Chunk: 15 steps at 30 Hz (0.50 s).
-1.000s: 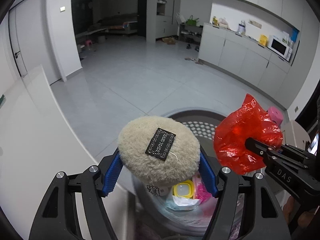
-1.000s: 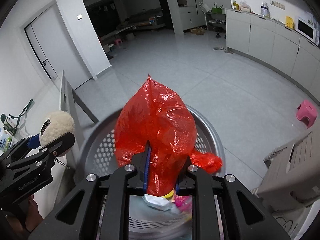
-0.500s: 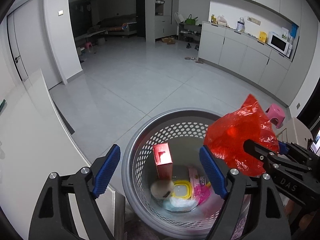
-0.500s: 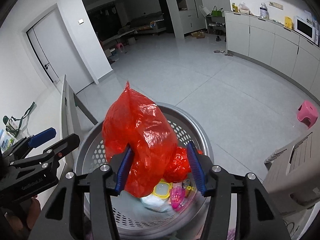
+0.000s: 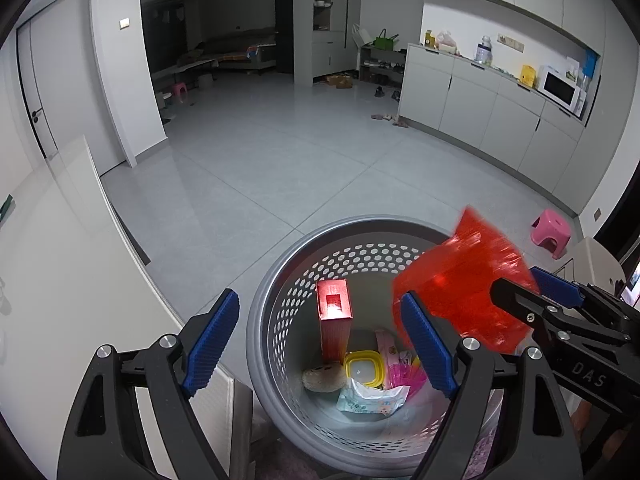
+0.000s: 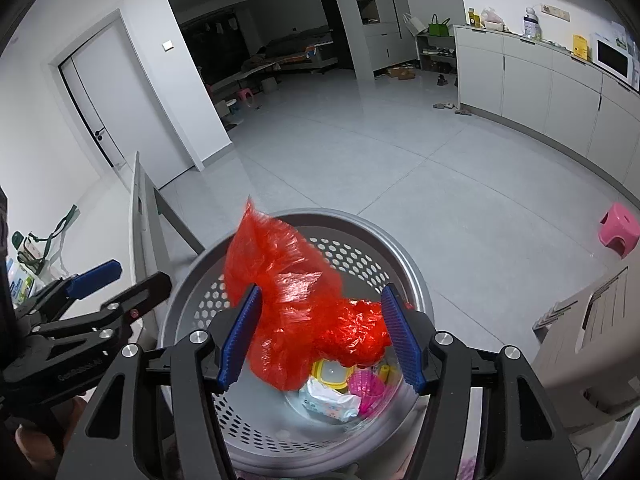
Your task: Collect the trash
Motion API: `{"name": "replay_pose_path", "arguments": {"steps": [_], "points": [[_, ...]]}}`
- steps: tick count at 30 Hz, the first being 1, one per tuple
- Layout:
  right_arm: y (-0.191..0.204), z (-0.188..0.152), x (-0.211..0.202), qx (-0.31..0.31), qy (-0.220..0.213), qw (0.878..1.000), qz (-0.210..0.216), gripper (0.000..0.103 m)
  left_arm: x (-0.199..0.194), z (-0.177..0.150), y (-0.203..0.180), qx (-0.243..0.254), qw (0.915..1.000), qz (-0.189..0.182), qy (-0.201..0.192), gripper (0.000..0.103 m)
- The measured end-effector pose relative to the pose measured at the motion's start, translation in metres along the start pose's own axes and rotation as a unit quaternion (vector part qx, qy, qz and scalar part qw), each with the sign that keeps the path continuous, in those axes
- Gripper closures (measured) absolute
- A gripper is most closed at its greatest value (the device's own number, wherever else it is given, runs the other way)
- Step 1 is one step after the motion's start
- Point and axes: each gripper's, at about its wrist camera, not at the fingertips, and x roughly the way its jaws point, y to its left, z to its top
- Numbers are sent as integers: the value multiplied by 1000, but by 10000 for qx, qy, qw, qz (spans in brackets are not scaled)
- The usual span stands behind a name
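A grey perforated trash basket (image 5: 264,332) stands on the floor below both grippers; it also shows in the right wrist view (image 6: 416,276). Inside lie a red box (image 5: 334,320), a beige fluffy puff (image 5: 323,379), a yellow lid (image 5: 362,368), a wipes packet (image 5: 372,398) and pink bits (image 5: 404,376). My left gripper (image 5: 320,346) is open and empty above the basket. My right gripper (image 6: 320,338) is open; the red plastic bag (image 6: 296,300) sits blurred between its jaws over the basket, and shows in the left wrist view (image 5: 464,292).
A white table edge (image 5: 100,248) lies to the left of the basket. A pink stool (image 5: 550,232) and a beige crate (image 6: 600,320) stand to the right. Grey tiled floor (image 5: 300,152) stretches ahead to white cabinets (image 5: 492,116).
My left gripper opened and the fluffy puff dropped into the basket. My right gripper opened wide and the red bag is slipping down toward the basket.
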Motion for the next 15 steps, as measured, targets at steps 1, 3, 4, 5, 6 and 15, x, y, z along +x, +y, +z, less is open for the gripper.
{"name": "replay_pose_path", "arguments": {"steps": [1, 3, 4, 5, 6, 15], "points": [[2, 1, -1, -27, -20, 10000, -6, 42, 0, 0, 1, -13, 10000, -7, -2, 22], [6, 2, -3, -69, -47, 10000, -18, 41, -1, 2, 3, -32, 10000, -15, -9, 22], [8, 2, -3, -79, -45, 10000, -20, 41, -1, 2, 3, -45, 10000, -19, -18, 22], [8, 3, -2, -88, -36, 10000, -27, 41, -1, 1, 4, -52, 10000, -23, -22, 22], [9, 2, -2, -93, -24, 9999, -33, 41, -2, 1, 5, -62, 10000, -25, -26, 22], [11, 0, -2, -111, -7, 9999, -64, 41, -4, -3, 8, -93, 9999, 8, -65, 21]]}}
